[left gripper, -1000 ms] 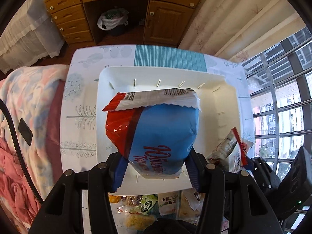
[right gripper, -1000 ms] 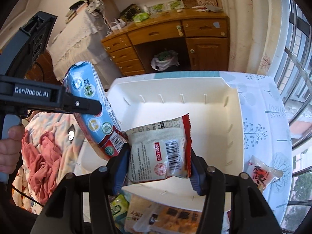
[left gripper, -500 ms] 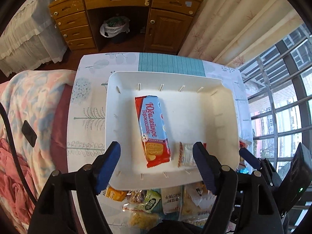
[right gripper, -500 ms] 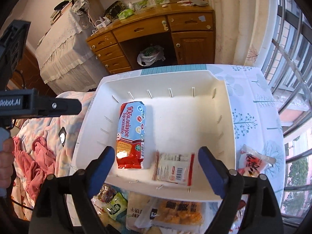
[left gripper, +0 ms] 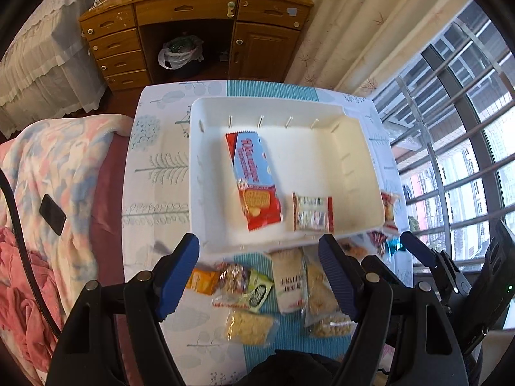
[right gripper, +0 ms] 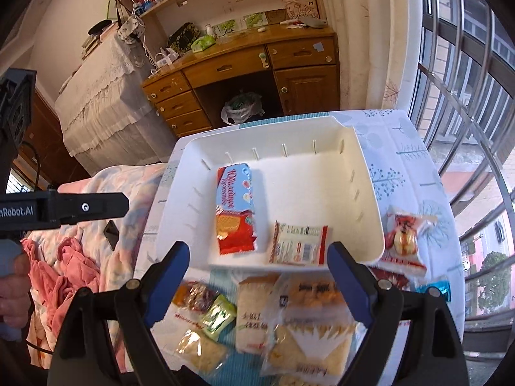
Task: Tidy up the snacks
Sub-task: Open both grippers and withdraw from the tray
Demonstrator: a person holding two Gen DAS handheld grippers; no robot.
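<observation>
Now both grippers, left gripper (left gripper: 259,276) and right gripper (right gripper: 259,281), hover with jaws spread, empty; two packets lie in the white tray (right gripper: 370,212). Best descend squarely on the loose snacks (right gripper: 257,308) at lower centre.

The right claw (right gripper: 257,276) hangs wide apart and empty over loose snacks (right gripper: 289,318) on the near tabletop (right gripper: 415,167). Beyond, the white tray (right gripper: 367,193) holds a biscuit pack (right gripper: 236,209) at left and a small packet (right gripper: 299,241) just right of it.
</observation>
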